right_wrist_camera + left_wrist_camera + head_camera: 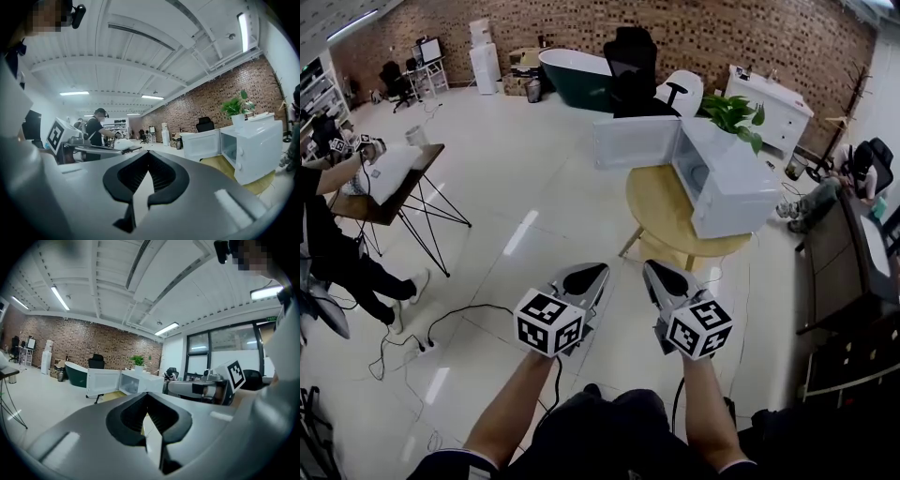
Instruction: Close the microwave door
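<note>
The white microwave (731, 187) stands on the round wooden table (656, 220), and its door (636, 141) is swung wide open to the left. The left gripper (586, 278) and the right gripper (664, 277) are well apart from it, each with jaws together and holding nothing.

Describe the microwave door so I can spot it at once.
Find the brick back wall, then the round wooden table in front of it. A white microwave sits on that table; its door is the flat white panel swung wide open to the left in the head view, below the black office chair, unlike the boxy body beside the green plant.
</note>
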The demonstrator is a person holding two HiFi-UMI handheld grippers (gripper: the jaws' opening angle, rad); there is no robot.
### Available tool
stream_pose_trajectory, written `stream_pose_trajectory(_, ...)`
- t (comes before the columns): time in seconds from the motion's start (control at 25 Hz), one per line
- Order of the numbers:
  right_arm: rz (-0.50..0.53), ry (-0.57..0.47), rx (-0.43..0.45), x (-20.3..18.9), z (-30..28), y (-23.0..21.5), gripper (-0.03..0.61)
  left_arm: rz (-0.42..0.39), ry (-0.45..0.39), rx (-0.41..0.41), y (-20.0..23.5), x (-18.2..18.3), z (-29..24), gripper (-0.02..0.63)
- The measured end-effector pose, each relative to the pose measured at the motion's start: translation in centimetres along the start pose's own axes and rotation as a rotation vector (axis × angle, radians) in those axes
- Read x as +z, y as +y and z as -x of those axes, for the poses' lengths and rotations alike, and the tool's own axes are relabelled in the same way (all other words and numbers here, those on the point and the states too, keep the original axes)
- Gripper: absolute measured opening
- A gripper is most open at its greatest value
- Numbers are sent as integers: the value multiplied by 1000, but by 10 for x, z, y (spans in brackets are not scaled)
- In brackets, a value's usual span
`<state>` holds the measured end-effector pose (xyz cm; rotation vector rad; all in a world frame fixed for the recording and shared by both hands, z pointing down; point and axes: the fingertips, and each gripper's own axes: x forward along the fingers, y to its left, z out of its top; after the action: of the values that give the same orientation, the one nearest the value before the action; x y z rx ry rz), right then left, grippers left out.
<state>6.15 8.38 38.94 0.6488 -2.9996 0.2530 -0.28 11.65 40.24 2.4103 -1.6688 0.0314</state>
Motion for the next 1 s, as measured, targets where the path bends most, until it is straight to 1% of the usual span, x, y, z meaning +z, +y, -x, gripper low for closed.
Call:
stream_pose_trajectory(0.12,-1,0,-18,5,-19,-11,2,5,-1,-14,16,4,-12,12)
stream_pose_trajectory(0.36,0,12,-35,5,-51,-35,2,19,-4,-16,55,8,-38,12)
stream_pose_trajectory(0.52,1,21,-17,5,-84,-60,2,16,-14,8,87,16,-64,12)
stream_pose_trajectory(0.8,6,35,32,22,-142,-118,2,17,-8,53,141,31,-128,12)
stream_pose_trajectory(1.0,5,35,45,38,-165,-166,2,20,4,82,168,41,-171,12)
